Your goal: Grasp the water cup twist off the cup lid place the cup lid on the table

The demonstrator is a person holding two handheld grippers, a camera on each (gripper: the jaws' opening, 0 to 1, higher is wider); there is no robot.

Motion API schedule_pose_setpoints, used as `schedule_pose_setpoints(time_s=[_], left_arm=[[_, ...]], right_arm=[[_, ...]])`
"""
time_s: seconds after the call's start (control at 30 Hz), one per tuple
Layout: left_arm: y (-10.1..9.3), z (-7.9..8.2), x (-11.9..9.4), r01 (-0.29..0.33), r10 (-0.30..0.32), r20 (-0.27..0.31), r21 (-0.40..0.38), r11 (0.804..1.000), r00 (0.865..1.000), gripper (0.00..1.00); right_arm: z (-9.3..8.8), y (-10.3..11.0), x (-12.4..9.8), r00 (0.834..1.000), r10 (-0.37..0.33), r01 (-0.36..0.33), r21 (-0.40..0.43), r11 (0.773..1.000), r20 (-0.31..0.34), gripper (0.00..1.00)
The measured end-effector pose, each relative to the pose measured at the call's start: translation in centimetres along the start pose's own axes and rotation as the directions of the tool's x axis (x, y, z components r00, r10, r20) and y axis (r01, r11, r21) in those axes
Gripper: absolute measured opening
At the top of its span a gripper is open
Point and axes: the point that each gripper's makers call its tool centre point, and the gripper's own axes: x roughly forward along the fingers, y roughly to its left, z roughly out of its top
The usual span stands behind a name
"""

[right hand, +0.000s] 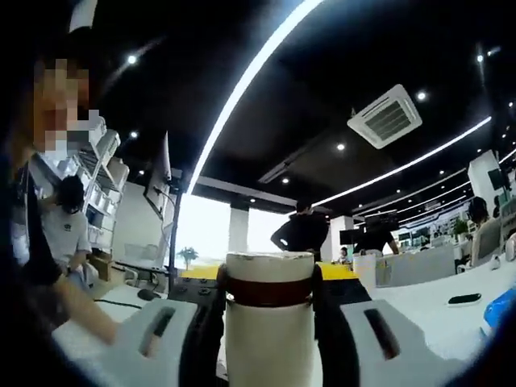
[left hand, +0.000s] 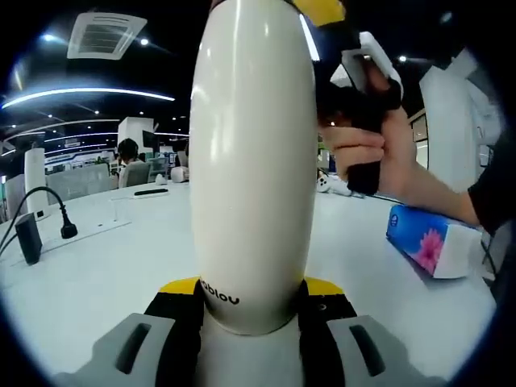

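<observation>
A tall cream-white water cup (left hand: pixel 254 161) stands upright in the left gripper view, with my left gripper (left hand: pixel 252 294) shut on its lower body, yellow-black jaws on both sides. From the upper right my right gripper (left hand: pixel 322 14), held by a hand (left hand: pixel 371 149), reaches the cup's top. In the right gripper view, the right gripper (right hand: pixel 270 294) is shut on the cup lid (right hand: pixel 268 270), a white cap with a dark red-brown band. The cup body (right hand: pixel 268 347) runs down between the jaws.
The white table (left hand: pixel 105 266) spreads around the cup. A blue tissue pack (left hand: pixel 431 242) lies to the right, and a black plug with cable (left hand: pixel 64 230) to the left. A person (right hand: pixel 56 234) stands close on the left of the right gripper view.
</observation>
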Motion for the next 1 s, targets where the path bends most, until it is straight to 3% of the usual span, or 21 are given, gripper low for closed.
schedule_pose_setpoints(time_s=[0.43,0.63,1.0], left_arm=[[-0.08,0.00,0.22,0.003,-0.003,0.001,0.001,1.000,1.000,0.48],[-0.08,0.01,0.28,0.001,-0.001,0.001,0.000,1.000,1.000,0.48],[-0.08,0.02,0.34,-0.001,0.001,0.003,0.000,1.000,1.000,0.48]], right_arm=[[0.00,0.53,-0.06,0.987,0.156,-0.159,0.084,0.984,0.042,0.45],[0.00,0.45,-0.01,0.979,0.195,-0.201,0.119,0.972,0.060,0.45],[0.09,-0.03,0.12,0.958,0.264,-0.283,0.231,0.931,0.109,0.44]])
